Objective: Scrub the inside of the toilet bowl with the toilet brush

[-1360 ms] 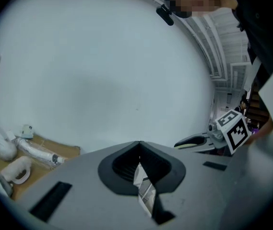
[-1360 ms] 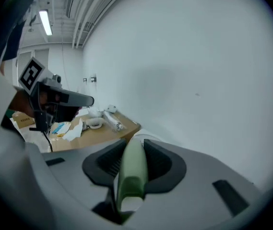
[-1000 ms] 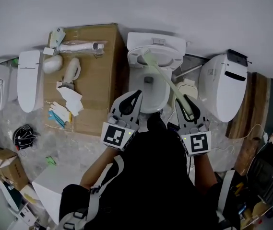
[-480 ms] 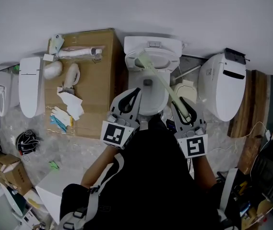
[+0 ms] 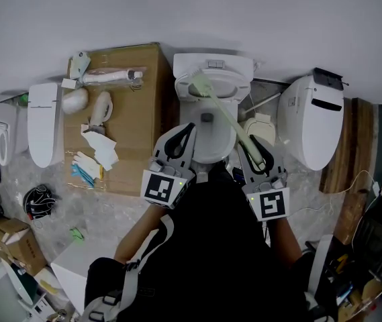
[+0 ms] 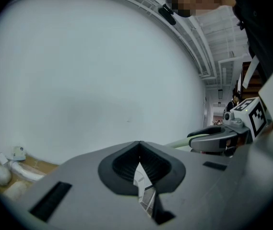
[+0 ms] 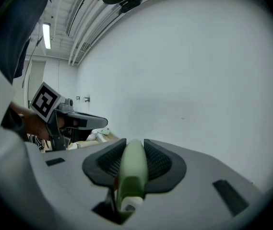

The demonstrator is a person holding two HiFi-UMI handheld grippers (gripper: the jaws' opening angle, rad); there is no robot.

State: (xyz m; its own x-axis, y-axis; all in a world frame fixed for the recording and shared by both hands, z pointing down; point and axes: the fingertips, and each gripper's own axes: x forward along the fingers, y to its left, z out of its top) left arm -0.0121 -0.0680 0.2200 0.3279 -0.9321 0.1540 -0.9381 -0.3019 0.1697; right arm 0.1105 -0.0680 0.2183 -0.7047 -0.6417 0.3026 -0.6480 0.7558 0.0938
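My right gripper [image 5: 252, 143] is clamped on the pale green handle of the brush [image 5: 227, 116], which runs up between its ribbed pads and slants across the toilet [image 5: 212, 62]. The brush head [image 5: 197, 82] sits at the back of the bowl, close to the rim below the tank. My left gripper [image 5: 186, 135] hangs over the bowl's front left edge with its jaws closed on nothing. Each gripper's cube shows a black-and-white square marker, one on the left [image 5: 161, 188] and one on the right [image 5: 272, 204]. A cardboard box [image 5: 137, 126] stands just left of the toilet, with white fittings and gloves on top.
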